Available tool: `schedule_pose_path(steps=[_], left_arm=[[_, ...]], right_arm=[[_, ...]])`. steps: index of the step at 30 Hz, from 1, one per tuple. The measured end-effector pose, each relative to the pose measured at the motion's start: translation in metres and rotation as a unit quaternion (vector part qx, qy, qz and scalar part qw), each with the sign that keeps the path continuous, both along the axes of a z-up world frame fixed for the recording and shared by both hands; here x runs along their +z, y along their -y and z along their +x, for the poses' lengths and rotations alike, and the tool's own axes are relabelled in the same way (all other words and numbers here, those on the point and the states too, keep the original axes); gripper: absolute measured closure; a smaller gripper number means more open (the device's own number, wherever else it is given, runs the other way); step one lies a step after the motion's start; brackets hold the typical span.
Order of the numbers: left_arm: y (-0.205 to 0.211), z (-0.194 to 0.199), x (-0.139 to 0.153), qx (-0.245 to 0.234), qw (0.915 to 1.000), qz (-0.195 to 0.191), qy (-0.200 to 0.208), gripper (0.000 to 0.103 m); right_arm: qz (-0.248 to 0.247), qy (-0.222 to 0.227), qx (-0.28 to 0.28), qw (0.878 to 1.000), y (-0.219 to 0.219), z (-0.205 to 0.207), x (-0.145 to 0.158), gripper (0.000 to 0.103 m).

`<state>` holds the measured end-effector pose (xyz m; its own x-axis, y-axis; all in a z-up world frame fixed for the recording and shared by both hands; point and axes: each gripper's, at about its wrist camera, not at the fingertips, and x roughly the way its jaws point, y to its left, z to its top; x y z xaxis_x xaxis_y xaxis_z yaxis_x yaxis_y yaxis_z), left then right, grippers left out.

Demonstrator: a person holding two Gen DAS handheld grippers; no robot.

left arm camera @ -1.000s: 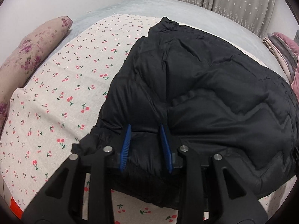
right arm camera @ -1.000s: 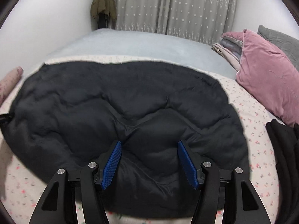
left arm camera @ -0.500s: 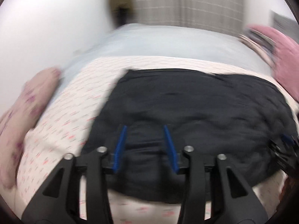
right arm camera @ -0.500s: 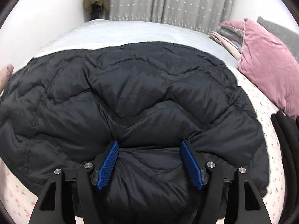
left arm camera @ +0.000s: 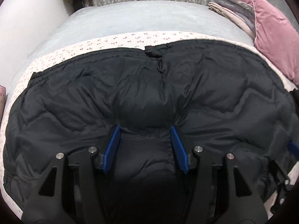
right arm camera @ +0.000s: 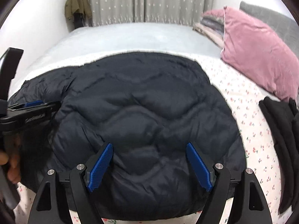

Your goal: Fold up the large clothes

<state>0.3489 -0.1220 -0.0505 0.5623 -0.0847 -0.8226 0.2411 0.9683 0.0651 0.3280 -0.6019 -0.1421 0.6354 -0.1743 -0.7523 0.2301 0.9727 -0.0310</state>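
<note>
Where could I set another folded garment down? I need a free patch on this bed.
Free: the grey blanket between the jacket and curtain; the cherry sheet between the jacket and black pile. Crowded: the middle and the right edge, with the pink pillow.

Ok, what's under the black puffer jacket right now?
The black puffer jacket lies on a cherry-print sheet, which shows around its edges; beyond that is a grey blanket. Whatever is beneath the jacket's middle is covered, so I cannot tell.
</note>
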Motion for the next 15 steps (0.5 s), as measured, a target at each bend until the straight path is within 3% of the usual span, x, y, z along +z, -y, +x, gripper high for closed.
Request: schedule_pose_path(steps=[4, 8, 11, 15], left_arm=[[0.002, -0.009, 0.0, -0.001, 0.9999, 0.012, 0.001, 0.046], [-0.004, -0.005, 0.014, -0.006, 0.9999, -0.004, 0.008, 0.046], [-0.007, -0.002, 0.023, 0.003, 0.9989, 0.023, 0.04, 0.046], [-0.002, 0.015, 0.025, -0.002, 0.9988, 0.025, 0.043, 0.046]], right_arm=[[0.002, -0.004, 0.001, 1.0, 0.004, 0.002, 0.005, 0.021], [-0.043, 0.046, -0.019, 0.998, 0.005, -0.008, 0.032, 0.021], [-0.066, 0.072, -0.03, 0.995, 0.004, -0.015, 0.044, 0.021], [-0.081, 0.097, -0.036, 0.991, -0.001, -0.019, 0.055, 0.021]])
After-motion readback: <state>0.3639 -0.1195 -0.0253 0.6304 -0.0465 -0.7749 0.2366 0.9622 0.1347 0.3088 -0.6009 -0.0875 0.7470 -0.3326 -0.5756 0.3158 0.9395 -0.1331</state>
